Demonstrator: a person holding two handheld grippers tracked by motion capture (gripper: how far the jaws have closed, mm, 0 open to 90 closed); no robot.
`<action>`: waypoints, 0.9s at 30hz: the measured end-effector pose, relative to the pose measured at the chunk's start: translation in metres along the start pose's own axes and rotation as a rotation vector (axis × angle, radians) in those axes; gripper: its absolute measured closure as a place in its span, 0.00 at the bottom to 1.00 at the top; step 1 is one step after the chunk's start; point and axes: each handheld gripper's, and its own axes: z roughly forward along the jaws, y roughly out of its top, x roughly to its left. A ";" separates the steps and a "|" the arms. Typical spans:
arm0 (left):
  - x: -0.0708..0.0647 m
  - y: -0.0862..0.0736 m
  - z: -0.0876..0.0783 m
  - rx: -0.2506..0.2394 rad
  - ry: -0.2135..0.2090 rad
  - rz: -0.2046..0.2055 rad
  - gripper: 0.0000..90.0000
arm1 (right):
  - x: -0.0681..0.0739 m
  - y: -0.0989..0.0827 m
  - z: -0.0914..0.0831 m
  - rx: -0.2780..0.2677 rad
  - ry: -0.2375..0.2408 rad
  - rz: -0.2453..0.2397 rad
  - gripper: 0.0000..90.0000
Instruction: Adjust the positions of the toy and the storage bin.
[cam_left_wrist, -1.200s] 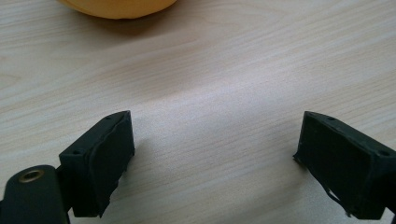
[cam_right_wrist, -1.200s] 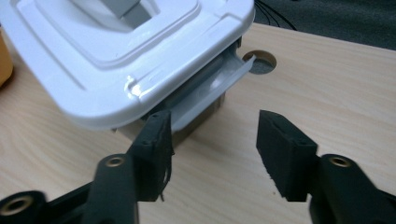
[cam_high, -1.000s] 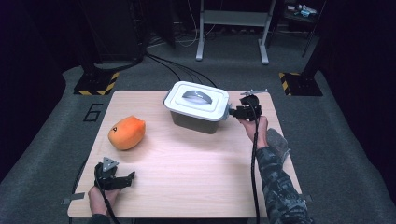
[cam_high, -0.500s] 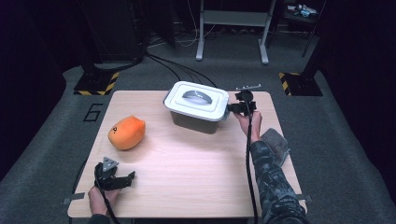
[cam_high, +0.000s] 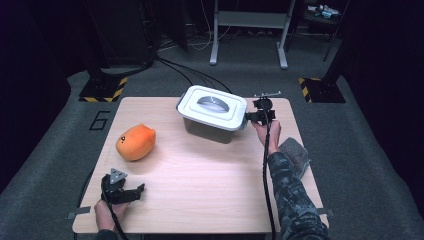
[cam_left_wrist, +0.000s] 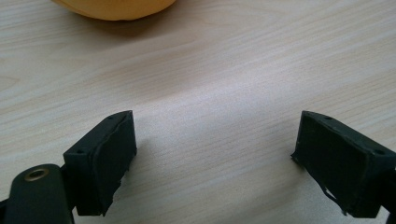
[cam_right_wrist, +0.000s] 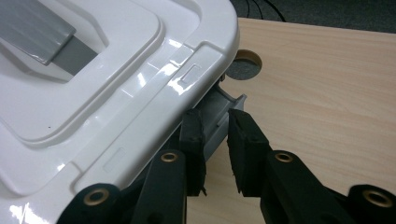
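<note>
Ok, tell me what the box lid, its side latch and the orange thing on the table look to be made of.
Box lid: glossy white moulded plastic, judging by sharp highlights and pressed-in ridges.
Side latch: grey plastic, duller in finish; the right claw is closed on it.
Orange toy: probably plush fabric, going by its matte, rounded, slightly slumped shape; the weave is too small to confirm.

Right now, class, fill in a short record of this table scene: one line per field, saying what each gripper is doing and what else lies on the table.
Surface: wooden table
Box: grey box with white lid, grey handle on top
Right gripper: jaws have just been closing on the grey latch under the lid's edge at the box's right end
Left gripper: open, nothing between its jaws, low over the table's near left corner
Orange soft toy: left side, apart from both grippers
Grey cloth: right edge, beside the sleeve
</note>
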 end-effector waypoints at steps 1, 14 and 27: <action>0.000 0.000 0.000 -0.001 0.000 0.000 0.14 | -0.001 -0.001 0.000 -0.001 0.000 0.008 0.85; 0.000 0.000 0.000 -0.001 0.000 -0.001 0.14 | 0.005 -0.003 -0.009 -0.012 0.022 -0.019 0.81; 0.000 0.000 -0.001 0.007 -0.003 0.002 0.14 | 0.027 0.014 -0.024 -0.043 0.106 -0.218 0.45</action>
